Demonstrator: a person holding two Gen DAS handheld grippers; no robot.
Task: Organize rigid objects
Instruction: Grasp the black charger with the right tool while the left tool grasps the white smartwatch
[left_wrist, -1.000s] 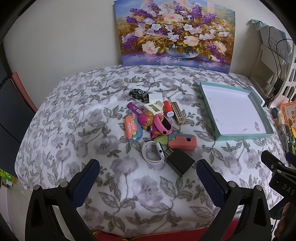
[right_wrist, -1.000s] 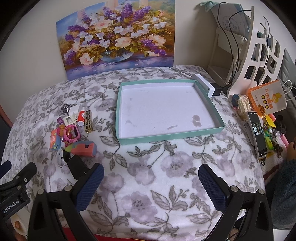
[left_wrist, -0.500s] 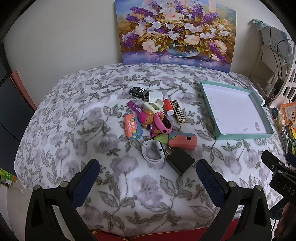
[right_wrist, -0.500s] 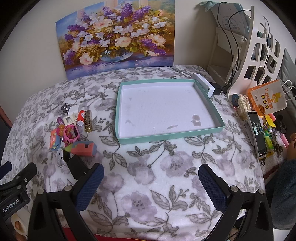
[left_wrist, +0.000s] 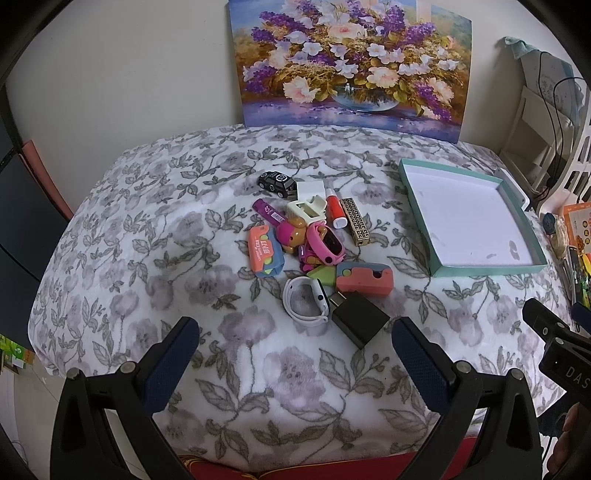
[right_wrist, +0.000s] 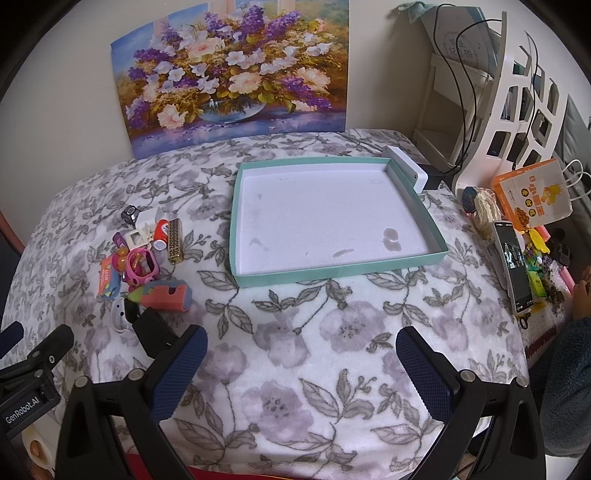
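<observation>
In the left wrist view, the left gripper (left_wrist: 290, 343) hovers with its fingers spread wide and empty above the near edge of the table (left_wrist: 147, 229), which is covered by a floral cloth. A pile of small objects (left_wrist: 317, 251) lies mid-table, with a black charger (left_wrist: 358, 319) nearest and a toy car (left_wrist: 277, 182) farthest. The teal tray (left_wrist: 417, 206) sits toward the right edge. In the right wrist view, the right gripper (right_wrist: 301, 358) is likewise open and empty near the front edge, the tray (right_wrist: 236, 221) ahead of it and the pile (right_wrist: 147, 258) toward the left edge.
</observation>
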